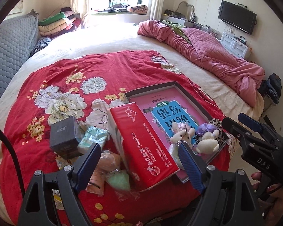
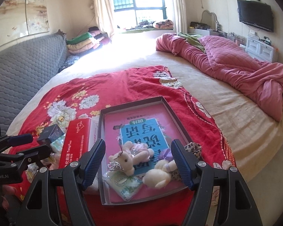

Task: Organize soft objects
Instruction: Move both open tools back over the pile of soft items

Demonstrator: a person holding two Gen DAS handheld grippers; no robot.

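Right gripper (image 2: pixel 138 161) fingers apart — over tray (image 2: pixel 134 101), seemingly.

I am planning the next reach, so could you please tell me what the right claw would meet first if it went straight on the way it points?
Probably the plush bunny lying in the tray; the right claw stands open around it, though depth is unclear.

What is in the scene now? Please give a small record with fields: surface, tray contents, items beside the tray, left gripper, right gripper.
surface: red floral cloth on a bed
tray contents: in the shallow tray, a pink book, two plush toys, a green-white packet
items beside the tray: red tissue pack, dark box, small wrapped packets
left gripper: open, empty
right gripper: open, empty
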